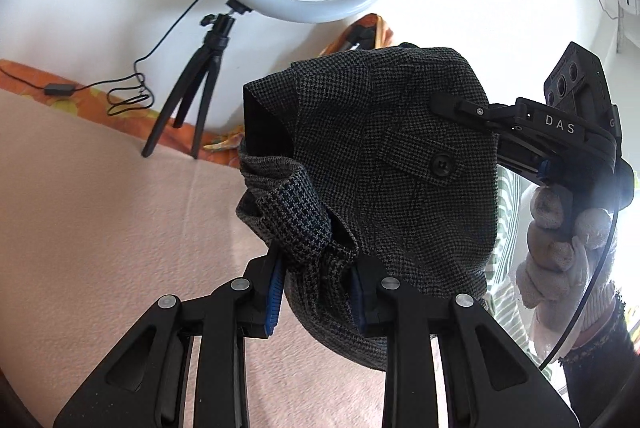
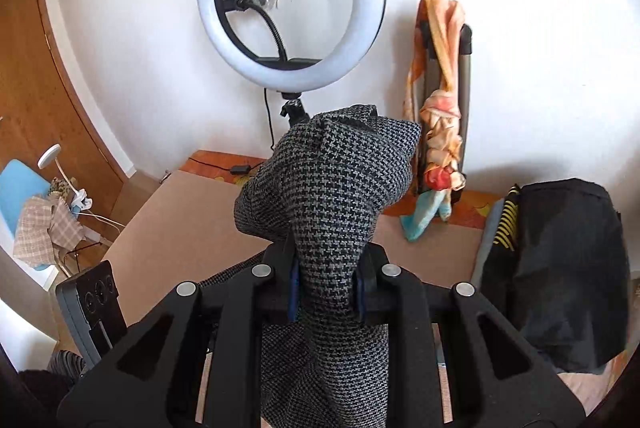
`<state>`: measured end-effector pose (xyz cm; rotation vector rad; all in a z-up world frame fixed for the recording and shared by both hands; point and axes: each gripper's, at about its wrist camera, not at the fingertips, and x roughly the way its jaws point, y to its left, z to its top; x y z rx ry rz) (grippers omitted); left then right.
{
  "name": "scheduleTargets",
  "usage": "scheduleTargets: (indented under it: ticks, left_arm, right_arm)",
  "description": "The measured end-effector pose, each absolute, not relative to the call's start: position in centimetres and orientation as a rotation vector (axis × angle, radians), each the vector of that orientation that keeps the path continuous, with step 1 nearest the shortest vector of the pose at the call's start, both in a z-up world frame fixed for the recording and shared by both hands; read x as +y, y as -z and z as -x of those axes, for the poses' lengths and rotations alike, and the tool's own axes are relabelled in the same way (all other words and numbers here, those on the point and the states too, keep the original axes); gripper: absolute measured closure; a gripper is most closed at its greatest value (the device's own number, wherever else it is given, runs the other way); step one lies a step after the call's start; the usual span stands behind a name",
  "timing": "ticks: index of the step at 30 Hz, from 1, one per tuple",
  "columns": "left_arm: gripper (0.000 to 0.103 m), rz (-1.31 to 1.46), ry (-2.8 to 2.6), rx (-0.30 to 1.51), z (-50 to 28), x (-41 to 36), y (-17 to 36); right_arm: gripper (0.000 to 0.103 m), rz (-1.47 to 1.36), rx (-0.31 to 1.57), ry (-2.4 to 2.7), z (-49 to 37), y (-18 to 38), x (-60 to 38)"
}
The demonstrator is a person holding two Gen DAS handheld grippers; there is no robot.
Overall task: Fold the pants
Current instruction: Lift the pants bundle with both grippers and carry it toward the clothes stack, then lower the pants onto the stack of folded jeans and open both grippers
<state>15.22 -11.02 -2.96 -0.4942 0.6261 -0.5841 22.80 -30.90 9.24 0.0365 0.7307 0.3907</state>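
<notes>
The pants (image 1: 400, 163) are grey-and-black houndstooth, with a buttoned pocket flap, and hang lifted above the pink table cover. My left gripper (image 1: 316, 288) is shut on a bunched edge of the pants between its blue pads. My right gripper (image 2: 326, 288) is shut on another bunch of the pants (image 2: 332, 195), which stands up between its fingers. In the left wrist view the right gripper (image 1: 444, 103) comes in from the right, clamped on the cloth's upper edge, held by a gloved hand (image 1: 560, 248).
A ring light (image 2: 292, 3) on a small tripod (image 1: 192, 95) stands at the table's far edge by the white wall. A black bag (image 2: 560, 268) sits at the right. An orange patterned cloth (image 2: 440, 99) hangs on a stand. The pink table cover (image 1: 100, 228) spreads to the left.
</notes>
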Motion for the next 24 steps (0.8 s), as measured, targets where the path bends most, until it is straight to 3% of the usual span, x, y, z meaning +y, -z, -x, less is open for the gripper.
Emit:
scheduleTargets:
  ticks: [13,24]
  left_arm:
    - [0.077,0.409,0.707,0.545,-17.5,-21.0,-2.2]
    - [0.077,0.354,0.776,0.59,-20.0,-29.4,-0.8]
  right_arm:
    - [0.082,-0.019,0.661,-0.314,-23.7,-15.3,-40.7]
    - [0.082,-0.092,0.717,-0.252,-27.9,-13.4,-51.1]
